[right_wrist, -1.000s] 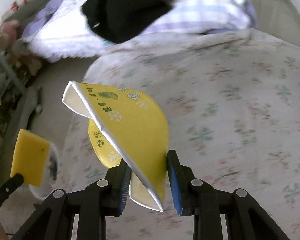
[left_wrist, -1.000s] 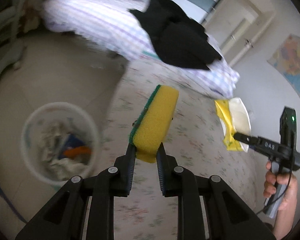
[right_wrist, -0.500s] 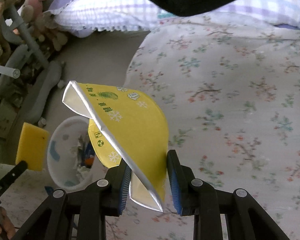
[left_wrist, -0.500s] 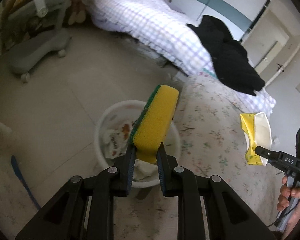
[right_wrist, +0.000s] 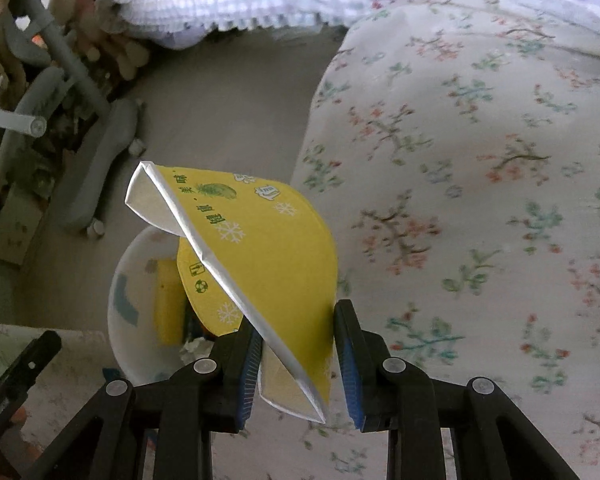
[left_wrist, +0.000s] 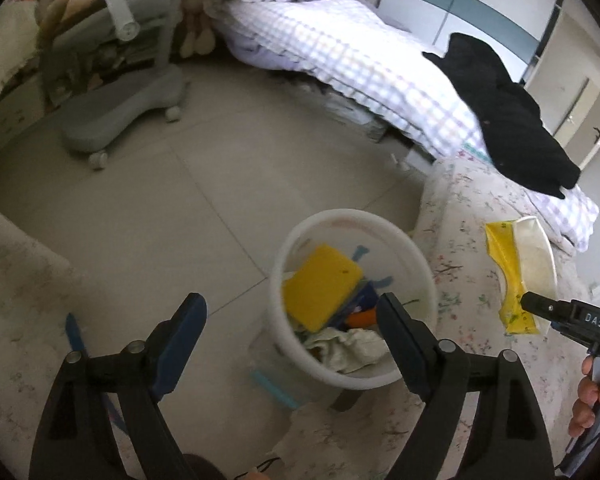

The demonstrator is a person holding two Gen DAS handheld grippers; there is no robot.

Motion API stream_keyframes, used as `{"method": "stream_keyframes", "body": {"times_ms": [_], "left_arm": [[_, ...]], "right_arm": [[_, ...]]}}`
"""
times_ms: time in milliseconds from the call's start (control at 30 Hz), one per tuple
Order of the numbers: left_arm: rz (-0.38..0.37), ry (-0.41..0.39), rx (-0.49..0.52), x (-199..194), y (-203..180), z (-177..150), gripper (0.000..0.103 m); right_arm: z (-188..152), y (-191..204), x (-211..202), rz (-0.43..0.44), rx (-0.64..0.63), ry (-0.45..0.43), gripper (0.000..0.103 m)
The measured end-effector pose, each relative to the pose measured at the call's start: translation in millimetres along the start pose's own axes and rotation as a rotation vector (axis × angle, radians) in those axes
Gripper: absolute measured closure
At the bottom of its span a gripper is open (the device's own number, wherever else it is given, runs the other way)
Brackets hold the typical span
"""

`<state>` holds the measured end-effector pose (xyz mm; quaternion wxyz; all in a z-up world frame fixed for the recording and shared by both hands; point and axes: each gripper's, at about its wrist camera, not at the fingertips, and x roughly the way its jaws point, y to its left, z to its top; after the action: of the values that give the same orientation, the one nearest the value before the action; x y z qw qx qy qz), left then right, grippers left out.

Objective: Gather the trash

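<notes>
Your left tool (left_wrist: 288,312) has just been opening and stands wide, empty; the sponge (left_wrist: 320,284) lies in the wastebasket (left_wrist: 352,216). Your right tool (right_wrist: 296,356) clamps the flattened yellow paper bowl (right_wrist: 260,248) beside the rim, ready for dropping.

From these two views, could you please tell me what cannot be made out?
- Bin contents: in the left wrist view the sponge covers what lies beneath.
- Sponge in the right wrist view: mostly behind the flattened yellow paper bowl.
- Person's hand: cut off by the picture's edge.
- Bowl's print: too small to read.
</notes>
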<state>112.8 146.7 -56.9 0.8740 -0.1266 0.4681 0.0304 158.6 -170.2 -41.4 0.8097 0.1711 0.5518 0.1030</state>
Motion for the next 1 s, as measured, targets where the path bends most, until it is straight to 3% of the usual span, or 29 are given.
{"method": "stream_keyframes", "body": {"times_ms": [267, 367, 433, 500, 733, 1000], "left_arm": [[-0.001, 0.003, -0.021, -11.3, 18.5, -4.3, 0.01], [-0.009, -0.009, -0.017, -15.0, 16.7, -4.4, 0.003], [-0.012, -0.015, -0.006, -17.8, 13.6, -5.7, 0.0], [-0.011, -0.016, 0.005, -19.4, 9.4, -7.8, 0.0], [-0.007, -0.016, 0.05, -33.9, -7.0, -15.5, 0.0], [-0.008, 0.013, 0.132, -62.6, -36.9, -44.2, 0.0]], "right_arm": [[-3.0, 35.9, 33.8, 0.035, -0.029, 0.044, 0.069], [-2.0, 47.4, 42.3, 0.087, -0.046, 0.039, 0.063], [-1.1, 52.6, 44.9, 0.096, -0.057, 0.038, 0.042], [-0.8, 56.7, 42.3, 0.093, -0.076, 0.022, 0.041], [-7.2, 53.7, 15.8, 0.032, -0.114, -0.002, 0.038], [-29.0, 37.0, -54.4, -0.105, -0.104, -0.057, 0.027]]}}
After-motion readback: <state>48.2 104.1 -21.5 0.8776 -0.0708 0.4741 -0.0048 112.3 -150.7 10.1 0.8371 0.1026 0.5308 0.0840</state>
